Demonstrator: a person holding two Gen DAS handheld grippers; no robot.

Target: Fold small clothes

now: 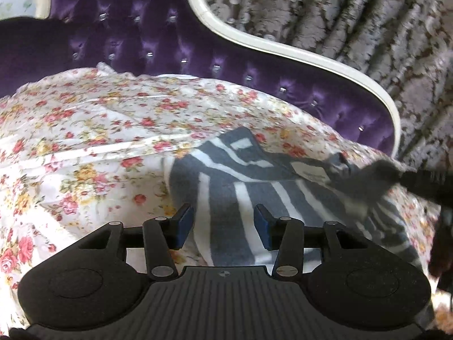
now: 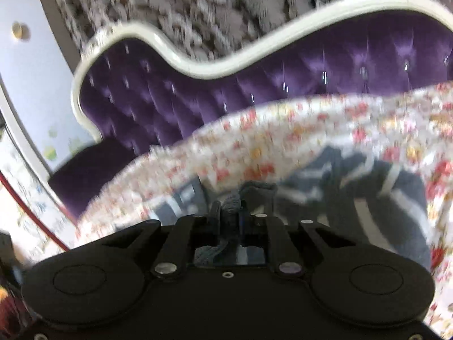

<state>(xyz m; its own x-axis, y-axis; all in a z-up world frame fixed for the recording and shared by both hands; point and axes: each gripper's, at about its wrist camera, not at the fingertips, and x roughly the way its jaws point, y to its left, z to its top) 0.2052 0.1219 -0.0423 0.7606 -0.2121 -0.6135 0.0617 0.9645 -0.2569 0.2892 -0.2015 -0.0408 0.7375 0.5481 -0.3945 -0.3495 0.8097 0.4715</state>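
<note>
The soft, light striped garment (image 1: pixel 243 175) is lying limp on the floral sheet (image 1: pixel 85 119), the right gripper (image 2: pixel 230 215) is pinching its bunched edge, and the left gripper (image 1: pixel 223 223) is hovering open over the other side.

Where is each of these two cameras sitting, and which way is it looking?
Left wrist view: sits on the left tool, looking forward and down at a striped garment on a floral sheet; its open fingers show, and the right tool at the garment's far edge.
Right wrist view: sits on the right tool, blurred, facing the purple headboard; its fingers are shut on grey cloth.
Shared: striped garment, floral sheet, headboard, patterned wallpaper.
</note>
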